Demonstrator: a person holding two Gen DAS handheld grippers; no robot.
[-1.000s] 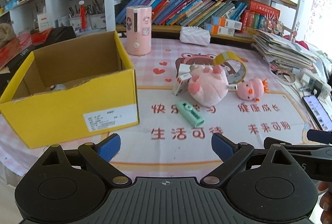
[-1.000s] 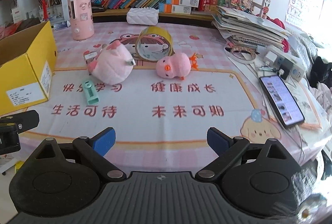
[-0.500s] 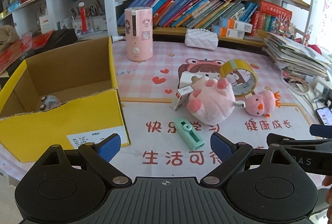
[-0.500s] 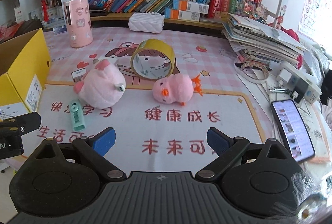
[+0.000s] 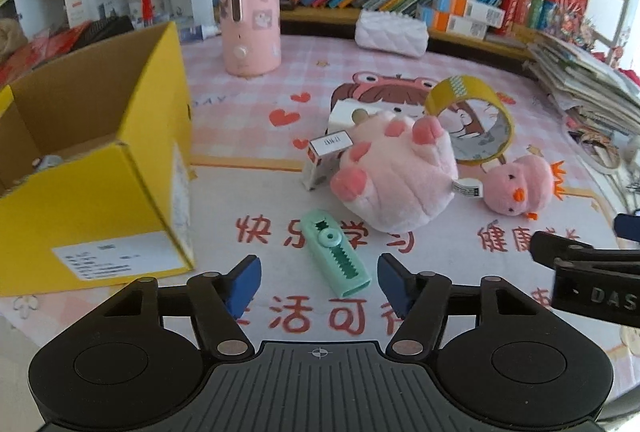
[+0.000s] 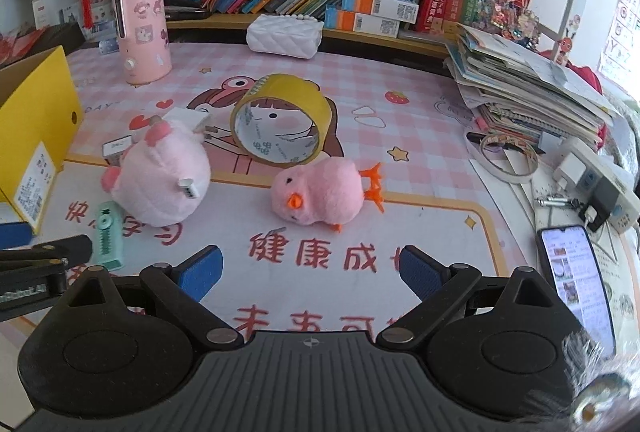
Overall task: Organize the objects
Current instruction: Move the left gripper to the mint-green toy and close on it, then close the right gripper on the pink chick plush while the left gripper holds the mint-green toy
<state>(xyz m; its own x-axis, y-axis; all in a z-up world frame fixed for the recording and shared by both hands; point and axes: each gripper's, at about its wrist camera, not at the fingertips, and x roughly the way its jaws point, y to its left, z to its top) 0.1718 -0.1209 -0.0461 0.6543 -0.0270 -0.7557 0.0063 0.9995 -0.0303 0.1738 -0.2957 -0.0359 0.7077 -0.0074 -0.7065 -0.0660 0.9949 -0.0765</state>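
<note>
My left gripper [image 5: 318, 282] is open and empty, its blue pads either side of the near end of a mint green correction tape [image 5: 334, 257] lying on the mat. Behind it lie a big pink plush pig [image 5: 396, 176], a small white box [image 5: 326, 160], a yellow tape roll [image 5: 472, 120] and a small pink chick plush [image 5: 516, 186]. A yellow cardboard box [image 5: 100, 192] stands open at the left. My right gripper [image 6: 310, 272] is open and empty, just in front of the chick plush [image 6: 320, 194]. The correction tape [image 6: 107, 240] lies to its left.
A pink cylinder appliance [image 5: 248, 16] and a white quilted case [image 5: 392, 32] stand at the back before a bookshelf. A paper stack [image 6: 528, 88], a power strip [image 6: 600, 180] and a phone [image 6: 572, 272] lie at the right. The right gripper's arm [image 5: 592, 280] shows in the left wrist view.
Both grippers have moved forward over the mat. The left one has closed in on the green correction tape, the right one on the chick plush. Both stay open.
</note>
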